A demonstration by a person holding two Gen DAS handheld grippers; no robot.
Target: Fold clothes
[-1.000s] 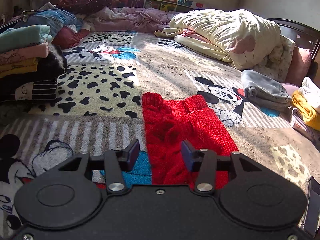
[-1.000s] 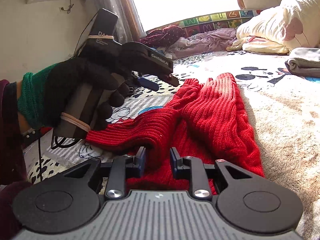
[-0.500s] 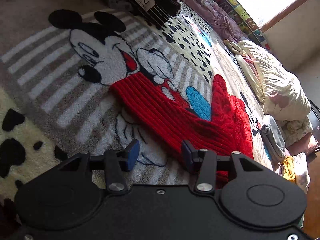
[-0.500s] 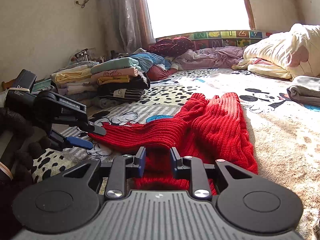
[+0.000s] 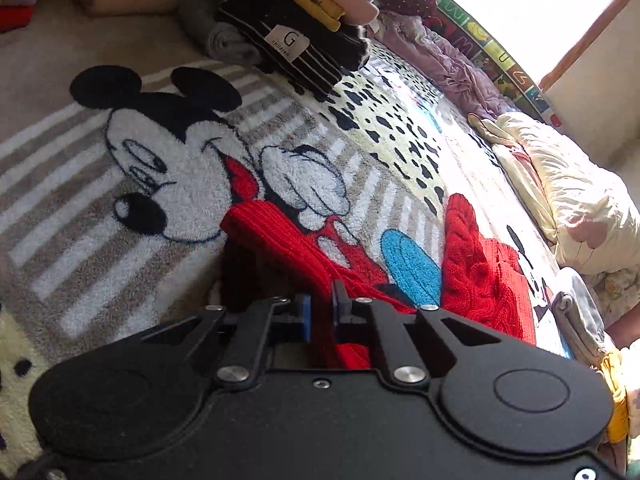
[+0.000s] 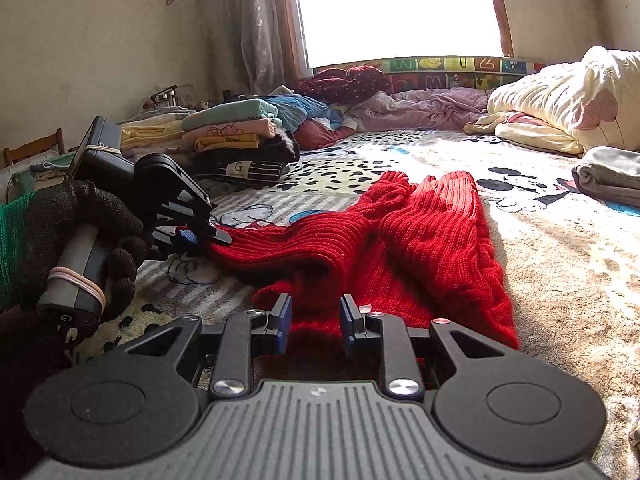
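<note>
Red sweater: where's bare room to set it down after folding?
Beige blanket right of the red sweater, up to the grey folded garment, is bare. The spotted strip between sweater and folded stack is free too. Crowded: the window end, with loose clothes and the cream quilt.

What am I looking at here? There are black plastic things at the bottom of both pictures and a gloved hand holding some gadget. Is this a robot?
No robot arm: a person holds a hand-operated gripper in each hand, and each gripper carries a camera that looks forward along its jaws. So one picture comes from the left gripper and the other from the right gripper. In the right view the gloved left hand carries the other tool.

The surface is a bed covered by a cartoon-mouse blanket. A red knitted sweater lies on it, one sleeve stretched sideways. The left jaws are pinched shut on that sleeve's end. The right jaws stand partly apart at the sweater's near edge; whether they grip it is unclear. Behind sit a stack of folded clothes and a cream quilt.
</note>
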